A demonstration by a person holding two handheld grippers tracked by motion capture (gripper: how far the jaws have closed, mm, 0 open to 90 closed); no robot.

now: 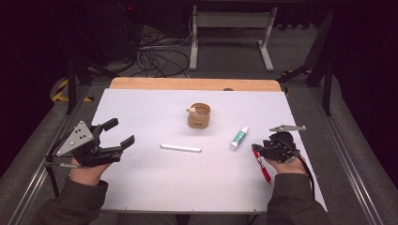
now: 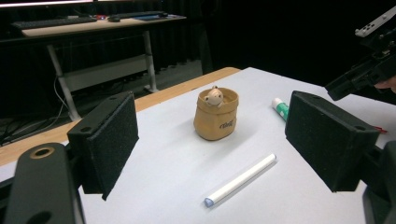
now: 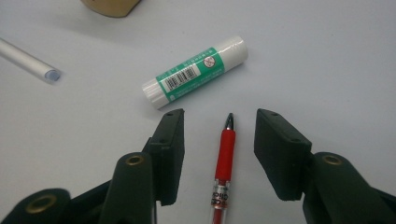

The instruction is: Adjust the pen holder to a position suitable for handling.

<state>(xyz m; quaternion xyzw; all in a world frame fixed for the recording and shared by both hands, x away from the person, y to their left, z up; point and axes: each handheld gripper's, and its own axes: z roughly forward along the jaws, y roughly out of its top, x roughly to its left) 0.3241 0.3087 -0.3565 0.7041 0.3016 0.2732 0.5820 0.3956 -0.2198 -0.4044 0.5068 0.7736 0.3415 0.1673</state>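
A red pen [image 1: 263, 168] lies on the white mat near the right edge. My right gripper [image 3: 218, 116] is low over the pen [image 3: 225, 149], tip pointing away, jaws open on either side of it with a gap on both sides. In the high view that right gripper [image 1: 257, 150] sits at the pen's upper end. A green-and-white glue stick [image 3: 195, 71] lies just beyond. My left gripper [image 1: 121, 132] hovers open and empty at the left, facing a tan pouch [image 2: 217, 119] with a small bear figure [image 2: 214, 97] in it.
A white tube [image 1: 180, 148] lies mid-mat between the two grippers. The white mat [image 1: 155, 187] covers a wooden table whose far edge [image 1: 187, 83] shows. Behind it stand a desk frame and cables on the floor.
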